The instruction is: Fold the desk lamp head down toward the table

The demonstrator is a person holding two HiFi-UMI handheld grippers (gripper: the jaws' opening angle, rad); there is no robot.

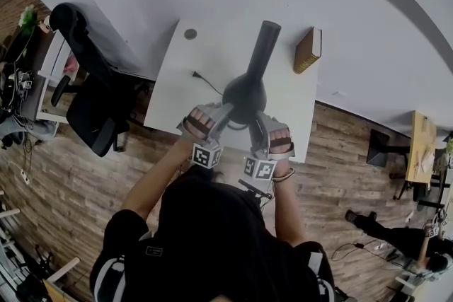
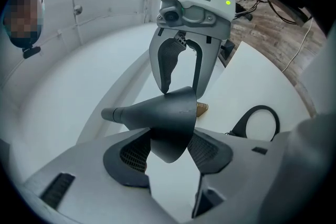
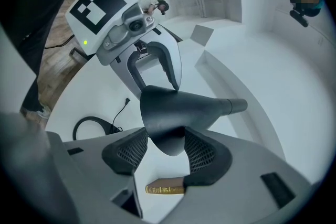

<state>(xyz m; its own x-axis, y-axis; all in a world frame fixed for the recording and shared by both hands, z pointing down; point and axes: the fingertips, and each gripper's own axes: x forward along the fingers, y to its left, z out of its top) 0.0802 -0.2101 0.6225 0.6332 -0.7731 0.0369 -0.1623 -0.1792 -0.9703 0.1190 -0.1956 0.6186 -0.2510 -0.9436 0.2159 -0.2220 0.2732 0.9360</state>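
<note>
The desk lamp's black cone-shaped head (image 1: 245, 90) hangs over the white table (image 1: 185, 104), its narrow neck (image 1: 265, 42) pointing away from me. My left gripper (image 1: 216, 122) comes at the wide rim from the left and my right gripper (image 1: 259, 129) from the right. In the left gripper view the rim of the lamp head (image 2: 170, 118) sits between the left gripper (image 2: 169, 145) pads, which look open around it. The right gripper (image 3: 165, 147) also stands open, with the lamp head (image 3: 176, 110) between its pads. Each gripper view shows the other gripper facing it across the cone.
A brown book (image 1: 308, 49) lies at the table's far right, also seen as the book (image 3: 165, 188) under the jaws. A black power cable (image 1: 205, 82) trails across the table, coiled at the cable loop (image 2: 260, 118). A black office chair (image 1: 92, 99) stands left of the table.
</note>
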